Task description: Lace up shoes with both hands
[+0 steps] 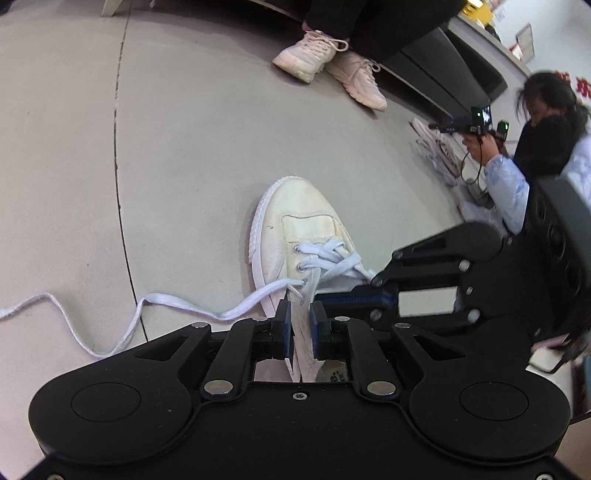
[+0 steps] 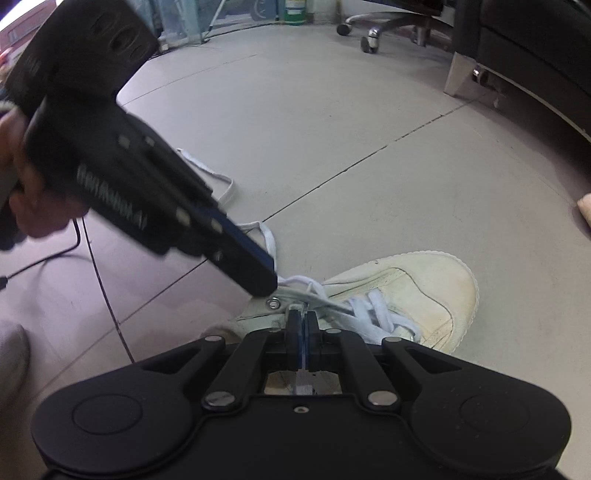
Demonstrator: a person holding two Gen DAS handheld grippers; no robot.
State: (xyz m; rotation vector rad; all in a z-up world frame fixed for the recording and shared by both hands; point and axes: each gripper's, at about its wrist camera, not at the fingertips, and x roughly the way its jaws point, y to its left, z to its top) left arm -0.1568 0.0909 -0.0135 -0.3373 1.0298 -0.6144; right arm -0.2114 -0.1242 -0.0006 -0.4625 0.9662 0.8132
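White canvas shoe [image 1: 295, 236] sat on the grey tiled floor [image 1: 184, 147], toe pointing away from the left wrist camera, lower eyelets already crossed with white lace [image 1: 325, 258].

Left gripper [image 1: 300, 314] pitched steeply down over the shoe's throat. Its blue-padded fingers [image 1: 283, 314] stood a narrow gap apart, with the shoe's tongue [image 1: 303, 332] standing between them; pads looked close to the fabric, but a slim gap showed on at least one side, so not a firm clamp. In the right wrist view the same left gripper [image 2: 264, 284] came in from upper left, tip right at the metal eyelet [image 2: 274, 303] on the shoe's edge; a hand [image 2: 26, 184] gripped its handle, blurred.

Right gripper [image 2: 303, 320] angled even more steeply down, fingers [image 2: 294, 325] pressed together with a flat strip of lace [image 2: 303, 384] pinched between the pads, visible running back under the fingers. In the left view it [image 1: 325, 297] reached in from the right, tip touching the shoe beside the tongue.

Loose lace end [image 1: 110, 317] trailed from a left-side eyelet across the floor, curling off to the left edge.

Background: another seated person's pink sneakers [image 1: 332, 70], a crouched person [image 1: 546, 147] holding a similar device, an office chair base [image 2: 373, 29].
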